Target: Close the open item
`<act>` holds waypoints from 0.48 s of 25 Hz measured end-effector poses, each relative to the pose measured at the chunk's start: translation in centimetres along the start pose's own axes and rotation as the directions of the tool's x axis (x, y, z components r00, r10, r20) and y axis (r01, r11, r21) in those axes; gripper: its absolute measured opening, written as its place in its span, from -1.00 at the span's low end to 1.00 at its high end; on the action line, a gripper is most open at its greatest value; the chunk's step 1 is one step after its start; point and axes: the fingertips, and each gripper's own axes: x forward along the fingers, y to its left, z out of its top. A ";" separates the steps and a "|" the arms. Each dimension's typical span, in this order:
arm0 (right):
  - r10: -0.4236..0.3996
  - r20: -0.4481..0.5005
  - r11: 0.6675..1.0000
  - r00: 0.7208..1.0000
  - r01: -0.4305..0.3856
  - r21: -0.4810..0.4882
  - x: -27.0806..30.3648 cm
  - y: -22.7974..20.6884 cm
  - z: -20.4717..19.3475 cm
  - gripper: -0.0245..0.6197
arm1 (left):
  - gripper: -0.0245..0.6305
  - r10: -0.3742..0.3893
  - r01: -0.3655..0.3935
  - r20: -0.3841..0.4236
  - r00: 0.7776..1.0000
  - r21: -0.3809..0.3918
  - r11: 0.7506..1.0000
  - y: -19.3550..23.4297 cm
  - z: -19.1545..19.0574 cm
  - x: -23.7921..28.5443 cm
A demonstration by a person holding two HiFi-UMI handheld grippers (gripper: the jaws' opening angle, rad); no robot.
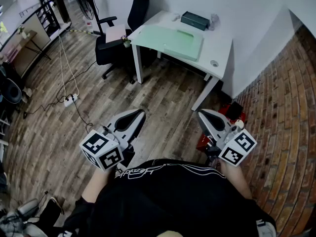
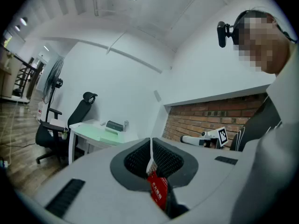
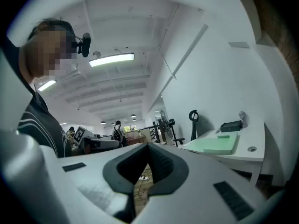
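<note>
I stand on a wood floor, well short of a white desk (image 1: 219, 46). A dark box (image 1: 194, 19) lies at the desk's far edge, also seen as the dark box (image 2: 113, 125) and the dark box (image 3: 231, 126). It is too small to tell whether it is open. My left gripper (image 1: 140, 113) is held low at my waist, jaws together, nothing between them. My right gripper (image 1: 201, 113) hangs likewise, shut and empty. In the left gripper view the left gripper (image 2: 151, 141) points toward desk and brick wall. In the right gripper view the right gripper (image 3: 147, 146) also shows closed jaws.
A green mat (image 1: 170, 41) covers the desk's left part. A black office chair (image 1: 116, 38) stands left of the desk. A power strip (image 1: 69, 100) with cables lies on the floor at left. A red object (image 1: 204, 142) sits by the brick wall (image 1: 281, 107).
</note>
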 end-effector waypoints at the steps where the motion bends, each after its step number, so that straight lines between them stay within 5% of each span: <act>1: -0.011 0.003 1.000 1.000 0.011 0.002 0.2 -0.1 -0.1 -0.91 | -0.80 0.008 -0.007 -0.010 1.000 0.015 1.000 0.4 -0.1 0.0; 12: -0.106 -0.017 0.994 0.994 0.105 -0.019 2.0 -1.3 -1.8 -0.91 | -0.79 0.045 -0.044 -0.020 0.999 0.027 0.999 4.0 -1.0 -1.1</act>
